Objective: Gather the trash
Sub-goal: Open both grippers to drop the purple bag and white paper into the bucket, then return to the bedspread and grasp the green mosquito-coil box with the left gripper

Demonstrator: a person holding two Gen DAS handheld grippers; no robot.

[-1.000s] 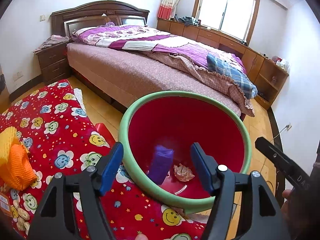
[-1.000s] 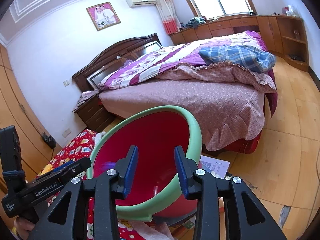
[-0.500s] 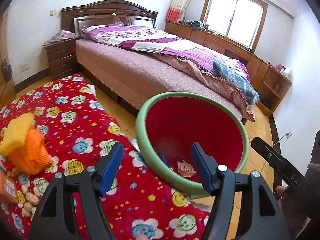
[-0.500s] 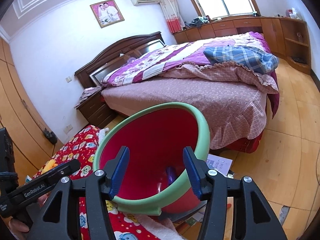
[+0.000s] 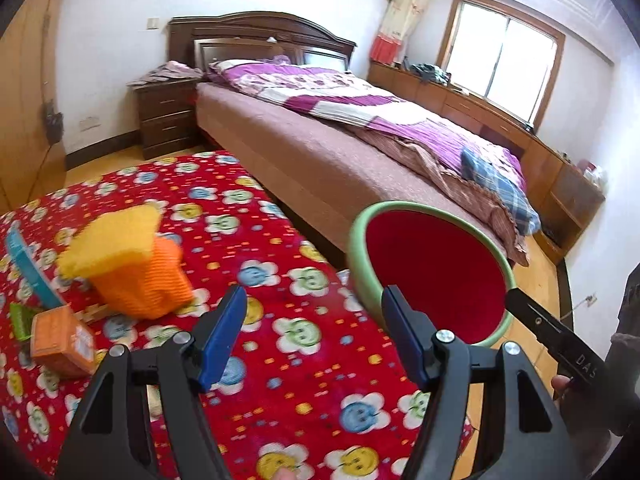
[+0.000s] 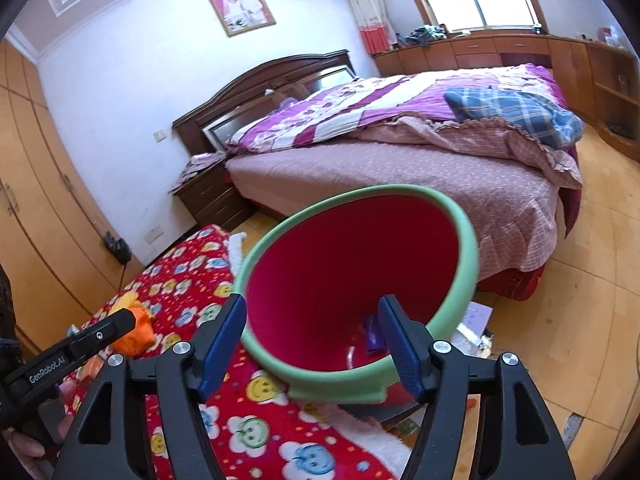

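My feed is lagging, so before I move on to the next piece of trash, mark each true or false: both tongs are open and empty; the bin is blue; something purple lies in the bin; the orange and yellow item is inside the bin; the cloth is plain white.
1. Left tongs and right tongs are open and empty: true.
2. The bin is blue: false. The round red bin with a green rim is red inside.
3. A small purple item lies in the bin: true.
4. The orange and yellow mesh item is in the bin: false, it lies on the cloth.
5. The cloth is plain white: false. The red flower-print cloth is patterned.
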